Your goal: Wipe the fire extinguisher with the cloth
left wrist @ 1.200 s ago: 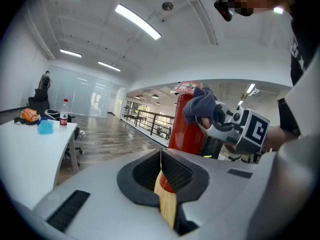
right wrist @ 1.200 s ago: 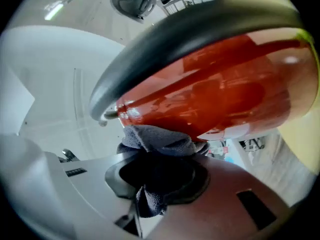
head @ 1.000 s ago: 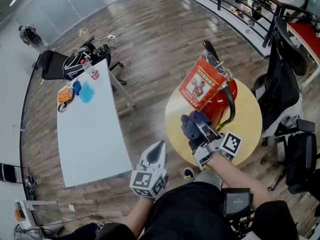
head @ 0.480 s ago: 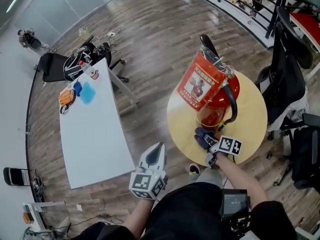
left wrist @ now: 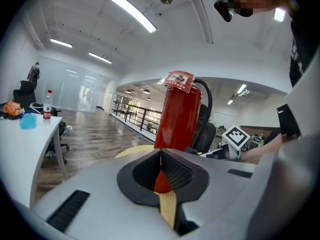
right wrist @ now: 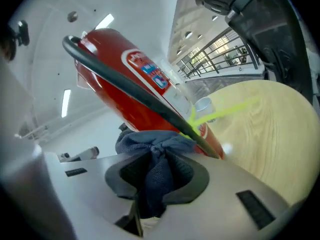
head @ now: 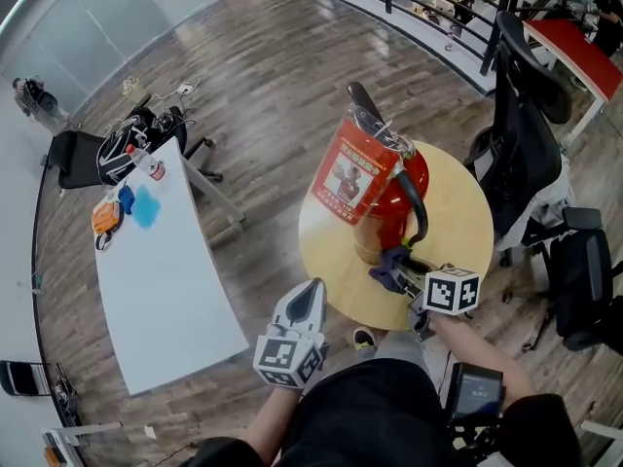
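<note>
One cloth [head: 389, 264], clamped in right claw [head: 405, 278], touches fire extinguisher [head: 375, 188].

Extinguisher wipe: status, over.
Right gripper shut on cloth, low at extinguisher base. Left gripper shut, empty, short of the table. Black hose hangs beside the cloth.

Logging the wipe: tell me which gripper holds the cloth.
The right gripper, shut on the blue cloth; the left gripper is shut and empty.
</note>
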Tool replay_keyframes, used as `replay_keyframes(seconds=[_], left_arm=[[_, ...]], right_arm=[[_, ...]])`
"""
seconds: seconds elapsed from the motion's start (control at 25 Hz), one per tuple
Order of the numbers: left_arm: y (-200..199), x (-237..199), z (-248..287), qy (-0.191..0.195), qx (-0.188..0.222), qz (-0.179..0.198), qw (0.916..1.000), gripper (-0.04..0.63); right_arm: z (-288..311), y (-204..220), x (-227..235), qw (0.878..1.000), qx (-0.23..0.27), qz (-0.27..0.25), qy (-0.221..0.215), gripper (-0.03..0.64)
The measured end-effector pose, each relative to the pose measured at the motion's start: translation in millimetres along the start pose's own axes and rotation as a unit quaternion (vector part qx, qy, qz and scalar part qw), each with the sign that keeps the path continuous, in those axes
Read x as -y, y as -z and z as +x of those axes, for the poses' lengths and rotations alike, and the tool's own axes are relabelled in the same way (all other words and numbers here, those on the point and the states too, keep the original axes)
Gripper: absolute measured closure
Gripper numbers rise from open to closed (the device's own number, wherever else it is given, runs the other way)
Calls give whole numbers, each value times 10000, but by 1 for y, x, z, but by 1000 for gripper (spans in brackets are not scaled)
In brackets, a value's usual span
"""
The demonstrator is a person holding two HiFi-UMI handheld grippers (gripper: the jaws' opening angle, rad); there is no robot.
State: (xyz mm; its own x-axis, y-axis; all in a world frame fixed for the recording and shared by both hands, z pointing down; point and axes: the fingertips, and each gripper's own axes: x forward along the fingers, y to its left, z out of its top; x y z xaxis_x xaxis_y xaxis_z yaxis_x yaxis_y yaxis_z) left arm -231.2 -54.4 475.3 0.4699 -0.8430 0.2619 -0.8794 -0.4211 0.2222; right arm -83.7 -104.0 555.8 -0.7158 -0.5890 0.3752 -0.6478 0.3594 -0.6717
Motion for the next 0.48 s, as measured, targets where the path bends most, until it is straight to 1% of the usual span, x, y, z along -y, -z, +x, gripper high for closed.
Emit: replay_keyframes(seconds=[0.08, 0.24, 0.4, 0.48], left_arm=[[-3, 3, 1, 62, 35, 18, 10000, 572], [-8, 6, -1, 120, 114, 59, 9998, 572], [-11, 8, -6, 87, 159, 78, 9998, 572], [-13, 10, -8, 92, 173, 116, 9997, 572]], right_arm=[[-11, -20, -26, 9991, 244, 40, -334, 523], [-32, -60, -72, 9939, 625, -55, -907, 525], [-48, -87, -112, 9836, 1026, 19, -1483, 525], [-54, -98, -133, 9767, 1218, -59, -1767, 525]])
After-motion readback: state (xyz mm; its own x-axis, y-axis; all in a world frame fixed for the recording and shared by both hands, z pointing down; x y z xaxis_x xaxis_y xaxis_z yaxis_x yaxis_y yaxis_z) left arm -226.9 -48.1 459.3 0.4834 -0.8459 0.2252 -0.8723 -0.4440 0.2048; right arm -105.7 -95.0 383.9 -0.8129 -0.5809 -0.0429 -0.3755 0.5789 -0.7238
